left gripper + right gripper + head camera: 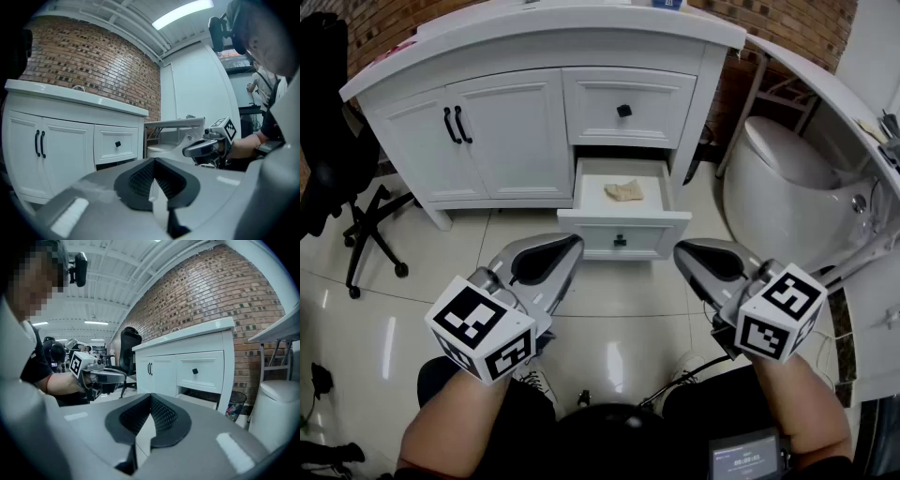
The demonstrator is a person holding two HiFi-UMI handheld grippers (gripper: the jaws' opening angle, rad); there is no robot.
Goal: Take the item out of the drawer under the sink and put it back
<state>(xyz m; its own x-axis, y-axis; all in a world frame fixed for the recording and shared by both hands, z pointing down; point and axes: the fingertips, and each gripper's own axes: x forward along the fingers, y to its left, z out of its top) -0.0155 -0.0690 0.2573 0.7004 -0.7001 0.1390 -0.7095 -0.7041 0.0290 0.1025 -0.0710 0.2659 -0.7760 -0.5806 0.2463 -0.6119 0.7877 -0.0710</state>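
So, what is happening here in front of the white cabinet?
A person holds a gripper in each hand before a white cabinet. Its lower drawer is open, with a crumpled beige item lying inside. The left gripper and right gripper are both short of the drawer, fingers together and holding nothing.

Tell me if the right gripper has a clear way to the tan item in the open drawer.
Probably yes: the drawer is pulled out, the tan item lies uncovered in it, and nothing stands between it and the right gripper, whose jaws are together.
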